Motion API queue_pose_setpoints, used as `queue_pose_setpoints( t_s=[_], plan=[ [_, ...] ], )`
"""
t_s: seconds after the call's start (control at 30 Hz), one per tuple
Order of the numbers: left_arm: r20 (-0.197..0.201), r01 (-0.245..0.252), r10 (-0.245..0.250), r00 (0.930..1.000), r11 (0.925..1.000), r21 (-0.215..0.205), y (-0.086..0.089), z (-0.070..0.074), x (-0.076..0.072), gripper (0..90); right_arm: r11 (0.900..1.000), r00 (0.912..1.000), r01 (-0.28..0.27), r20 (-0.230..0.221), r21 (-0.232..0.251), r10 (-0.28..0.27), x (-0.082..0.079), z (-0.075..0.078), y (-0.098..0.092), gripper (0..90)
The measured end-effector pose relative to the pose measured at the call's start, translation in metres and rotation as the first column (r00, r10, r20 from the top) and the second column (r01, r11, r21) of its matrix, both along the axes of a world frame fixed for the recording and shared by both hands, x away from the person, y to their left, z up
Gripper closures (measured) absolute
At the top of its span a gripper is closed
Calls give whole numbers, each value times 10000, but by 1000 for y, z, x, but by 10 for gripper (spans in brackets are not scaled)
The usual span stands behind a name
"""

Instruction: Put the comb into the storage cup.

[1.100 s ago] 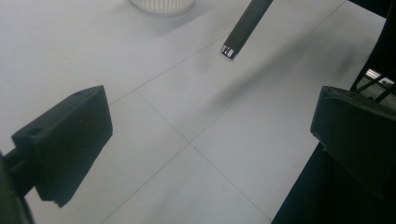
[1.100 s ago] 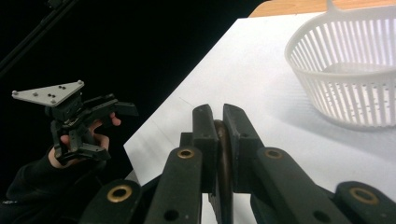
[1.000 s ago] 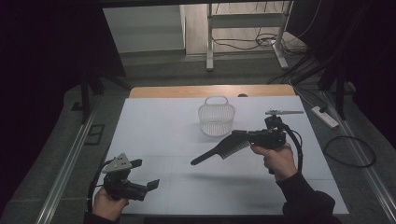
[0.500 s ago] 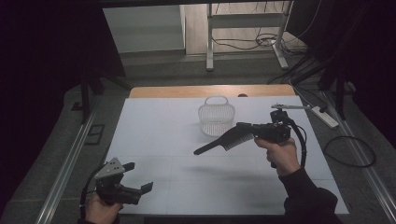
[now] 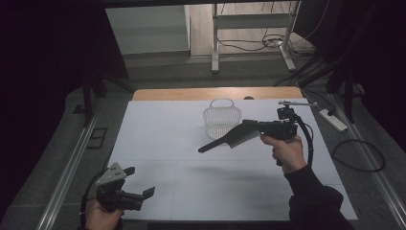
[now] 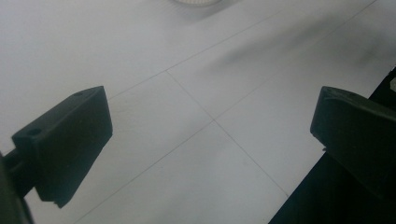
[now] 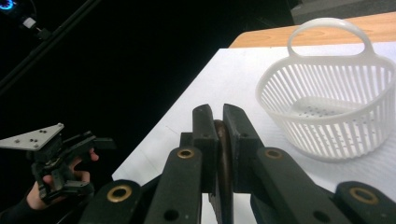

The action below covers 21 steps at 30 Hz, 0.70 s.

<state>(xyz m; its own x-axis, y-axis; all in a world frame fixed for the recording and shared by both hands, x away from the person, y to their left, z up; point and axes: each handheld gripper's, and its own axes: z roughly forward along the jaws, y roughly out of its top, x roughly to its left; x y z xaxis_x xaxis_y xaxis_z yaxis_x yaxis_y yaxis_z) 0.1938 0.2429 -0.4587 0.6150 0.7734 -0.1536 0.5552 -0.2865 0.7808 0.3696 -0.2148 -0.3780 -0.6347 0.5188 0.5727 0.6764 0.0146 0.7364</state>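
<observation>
A black comb [image 5: 225, 140] hangs in the air above the white table [image 5: 163, 129], its handle pointing left and slightly down. My right gripper [image 5: 250, 127] is shut on the comb's toothed end, just right of and in front of a white slatted basket [image 5: 221, 117]. In the right gripper view the jaws [image 7: 219, 122] pinch the thin comb [image 7: 224, 158] edge-on, and the empty basket [image 7: 327, 107] stands upright to the right. My left gripper [image 5: 140, 181] sits at the table's near left corner, open with nothing between its fingers [image 6: 70, 140].
A wooden strip [image 5: 215, 93] runs along the table's far edge. A power strip [image 5: 335, 120] and cables lie on the floor to the right. A metal rail [image 5: 72, 163] borders the left side. The table drops off right of the left gripper [image 6: 336, 205].
The comb and my right gripper have risen slightly and drifted toward the basket. The left gripper has slid a little toward the near edge, still open.
</observation>
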Motion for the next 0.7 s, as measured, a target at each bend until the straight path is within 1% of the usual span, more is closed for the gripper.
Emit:
queue_pose_setpoints(
  t_s=[0.13,0.23,0.33,0.4,0.6,0.7],
  plan=[
    [-63,-15,15,10000,10000,2,0,0,1,0,9998,9999,138,-12,-160,-138,5,1,0,839],
    [-120,-4,4,9999,10000,-36,0,0,1,0,9995,9997,262,-25,-162,-263,8,2,0,839],
    [-191,-129,128,9997,9999,-42,1,-1,2,0,9991,9992,392,-29,-140,-392,11,4,-1,839],
    [-267,-222,222,9994,9998,-1,0,-1,3,0,9988,9989,471,-9,-147,-471,13,6,-2,839],
    [-340,-283,287,9990,9996,97,-1,-1,4,0,9976,9976,686,-49,-60,-686,21,11,-4,840],
    [-410,-341,345,9986,9994,89,-1,-1,5,0,9968,9969,788,-2,-154,-789,25,14,-5,839]
  ],
)
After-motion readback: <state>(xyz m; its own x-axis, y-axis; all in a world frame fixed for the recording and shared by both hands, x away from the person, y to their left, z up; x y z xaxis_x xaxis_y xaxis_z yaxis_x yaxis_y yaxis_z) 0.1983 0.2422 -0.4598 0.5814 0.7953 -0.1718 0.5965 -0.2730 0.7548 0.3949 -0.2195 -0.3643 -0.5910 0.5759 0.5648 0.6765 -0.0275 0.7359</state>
